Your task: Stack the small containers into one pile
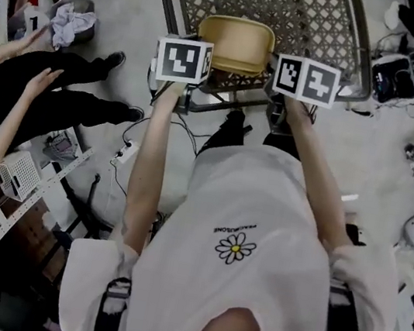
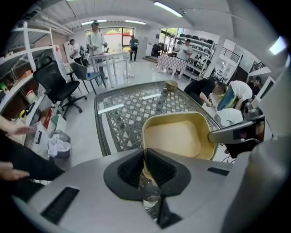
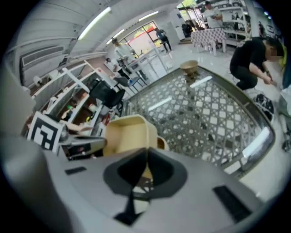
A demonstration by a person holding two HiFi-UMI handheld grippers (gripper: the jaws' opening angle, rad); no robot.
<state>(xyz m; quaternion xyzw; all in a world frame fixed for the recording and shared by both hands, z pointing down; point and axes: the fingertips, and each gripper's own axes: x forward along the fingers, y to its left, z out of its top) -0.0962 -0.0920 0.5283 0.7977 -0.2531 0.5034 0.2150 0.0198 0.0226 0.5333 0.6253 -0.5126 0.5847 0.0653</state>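
While both grippers pinch it, the tub (image 1: 235,44) is at the table's (image 1: 311,13) near edge | left gripper (image 2: 144,157): jaws nearly together on the tub's left wall | right gripper (image 3: 146,157): same on its right wall | tub: looks light, stiff, smooth, maybe slippery; hold the thin rim

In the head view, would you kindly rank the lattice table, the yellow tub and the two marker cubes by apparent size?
1. lattice table
2. yellow tub
3. left marker cube and right marker cube: too alike to rank
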